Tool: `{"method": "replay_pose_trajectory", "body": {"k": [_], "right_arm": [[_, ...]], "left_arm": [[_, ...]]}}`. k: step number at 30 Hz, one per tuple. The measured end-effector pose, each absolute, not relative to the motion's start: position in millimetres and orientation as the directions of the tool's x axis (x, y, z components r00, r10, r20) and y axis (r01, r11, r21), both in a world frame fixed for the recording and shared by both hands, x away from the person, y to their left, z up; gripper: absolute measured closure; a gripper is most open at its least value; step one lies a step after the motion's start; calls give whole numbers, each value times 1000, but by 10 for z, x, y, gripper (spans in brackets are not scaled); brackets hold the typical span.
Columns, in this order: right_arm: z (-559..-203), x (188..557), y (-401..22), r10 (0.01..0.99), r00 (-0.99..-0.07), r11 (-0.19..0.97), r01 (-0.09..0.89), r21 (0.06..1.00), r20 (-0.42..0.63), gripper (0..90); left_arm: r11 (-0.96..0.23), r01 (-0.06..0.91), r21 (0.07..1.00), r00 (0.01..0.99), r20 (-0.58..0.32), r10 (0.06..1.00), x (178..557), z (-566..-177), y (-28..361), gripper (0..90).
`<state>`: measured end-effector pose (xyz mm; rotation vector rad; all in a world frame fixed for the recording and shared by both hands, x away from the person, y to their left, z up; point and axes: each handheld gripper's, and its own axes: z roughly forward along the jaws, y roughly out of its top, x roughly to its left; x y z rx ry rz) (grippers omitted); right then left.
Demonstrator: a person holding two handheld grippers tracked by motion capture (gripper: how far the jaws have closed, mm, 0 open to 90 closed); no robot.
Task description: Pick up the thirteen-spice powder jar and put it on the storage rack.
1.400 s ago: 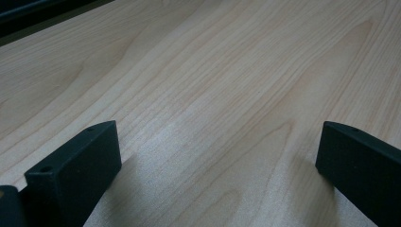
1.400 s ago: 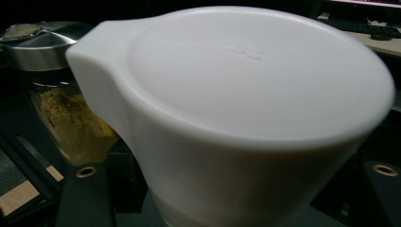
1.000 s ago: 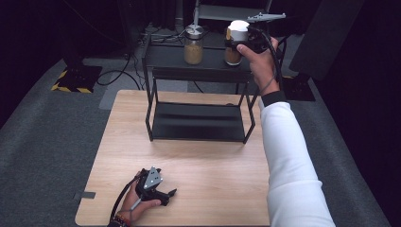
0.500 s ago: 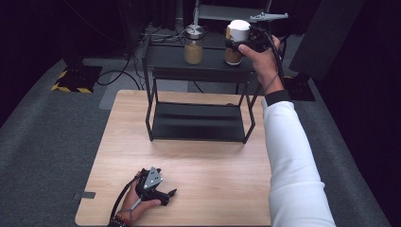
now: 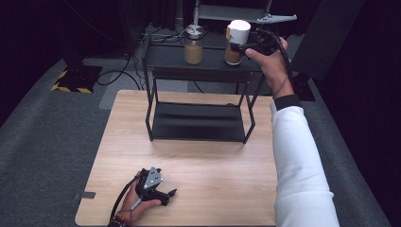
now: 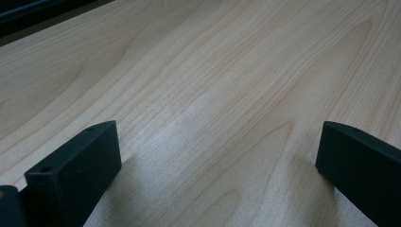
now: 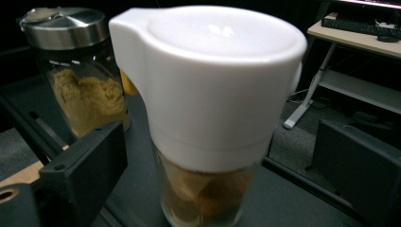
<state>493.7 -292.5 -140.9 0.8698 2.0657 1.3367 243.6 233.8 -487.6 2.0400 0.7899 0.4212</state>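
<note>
White-capped jar point(image 5: 238, 41) stands on the black rack's point(image 5: 198, 60) top shelf, upper right of the high view, between the right claw's point(image 5: 242, 47) just-opened jaws, no pad pressing it. A careless pull-back could clip and topple it, perhaps into the steel-lidded jar point(image 5: 193, 44) beside it. Lower left, the left claw point(image 5: 165, 195) rests open on the wooden worktop point(image 5: 213, 170).
</note>
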Motion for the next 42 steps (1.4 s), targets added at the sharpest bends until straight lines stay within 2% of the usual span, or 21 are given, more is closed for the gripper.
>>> {"method": "replay_pose_trajectory", "body": {"k": [24,42], "right_arm": [[-1848,4317,-3312,752,-655,251,177,952,-76,39],[-2202,3817,-3501,738,-669,266,164,950,-91,37]], "left_arm": [[-408,373,833,740,-2,673,2436,-4876,2337,2],[-409,373,833,739,0,674,2434,-4875,2334,1]]}}
